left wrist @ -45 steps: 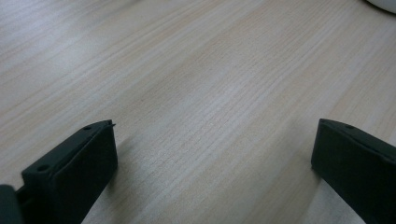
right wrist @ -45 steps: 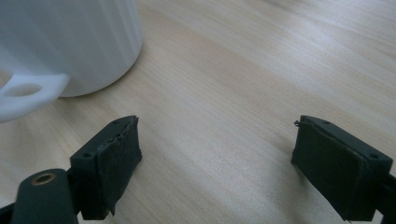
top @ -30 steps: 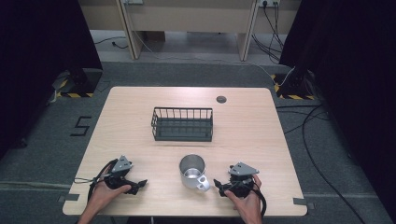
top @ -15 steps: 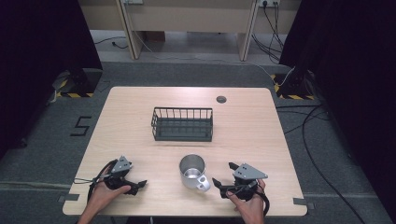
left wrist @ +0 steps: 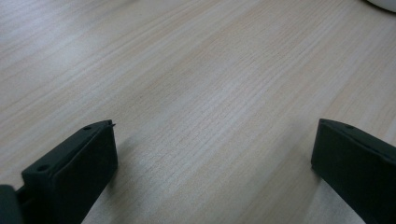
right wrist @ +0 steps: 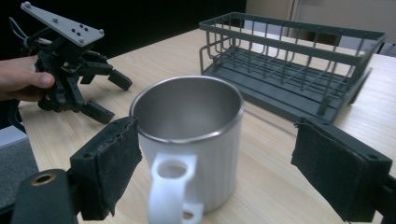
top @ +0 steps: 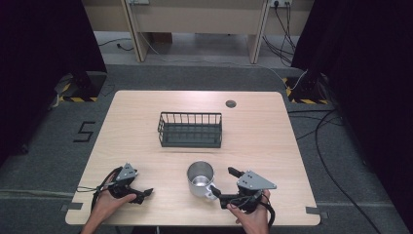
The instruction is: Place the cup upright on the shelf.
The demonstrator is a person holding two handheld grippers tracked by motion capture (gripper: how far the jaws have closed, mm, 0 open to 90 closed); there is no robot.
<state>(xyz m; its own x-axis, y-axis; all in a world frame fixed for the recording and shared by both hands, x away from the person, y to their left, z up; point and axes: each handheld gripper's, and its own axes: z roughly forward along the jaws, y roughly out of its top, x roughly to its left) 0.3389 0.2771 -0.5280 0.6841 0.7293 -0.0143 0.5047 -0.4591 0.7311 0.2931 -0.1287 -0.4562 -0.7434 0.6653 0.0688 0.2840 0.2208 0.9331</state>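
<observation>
Pale wood grain covered the worktop [top: 272, 131], which stood on a grey floor with dark curtains at both sides. A steel mug [top: 200, 178] with a white ribbed outside and a white handle stood upright near the front edge, a little right of the middle; its inside looked bare. Behind it, toward the middle of the worktop and well apart from the mug, sat a dark wire basket [top: 190, 129] with nothing in it. A small dark round cap [top: 231, 103] lay flush in the wood near the far edge.

The right tongs [top: 220, 181] were spread wide just beside the mug, one jaw close to the handle and the other out to the mug's right; in the right gripper view the mug [right wrist: 189, 140] stood between the two padded jaws, touching neither, handle toward the camera. The left tongs [top: 141, 194] rested low on the wood near the front left corner, also released, well apart from the mug, with bare worktop between the jaws.
</observation>
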